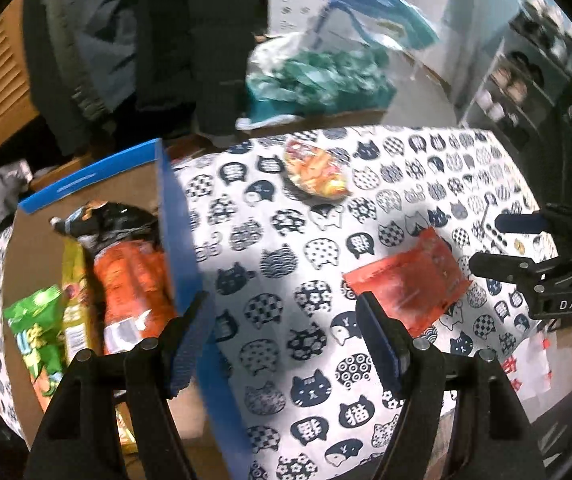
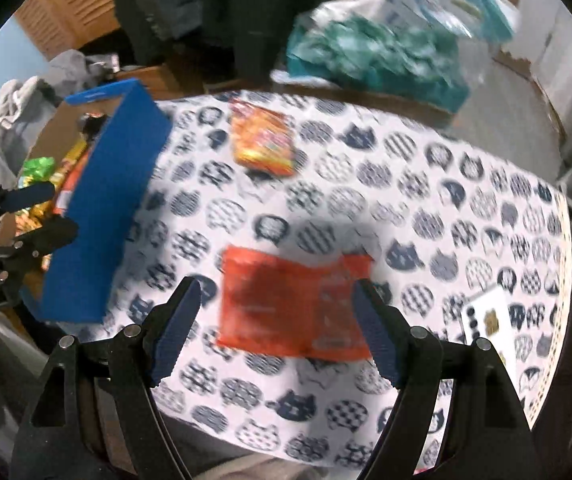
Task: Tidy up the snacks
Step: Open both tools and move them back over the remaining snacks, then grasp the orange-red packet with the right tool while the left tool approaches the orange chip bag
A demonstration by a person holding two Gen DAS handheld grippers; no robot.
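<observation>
Over a worktop (image 2: 426,200) dressed in a cat-print cloth, I hold my right gripper (image 2: 275,330) with its jaws wide and nothing between the pads, poised above the red snack packet (image 2: 292,308) that lies flat on the cloth near the front edge. My left gripper (image 1: 283,338) is likewise spread wide and empty, set beside the near wall of the blue-sided cardboard box (image 1: 175,216) at the left of the worktop. That box already carries several snacks: an orange bag (image 1: 133,292), a green packet (image 1: 39,328), a yellow one (image 1: 74,296) and a dark one (image 1: 119,220), lying side by side, which suggests it is the collecting place. A second loose item, a yellow-and-orange snack bag (image 2: 263,142), rests farther back on the cloth, well apart from the red one. I judge the red packet to be the next to go, being nearest my right gripper; the pictures are blurred, so its label cannot be read.
</observation>
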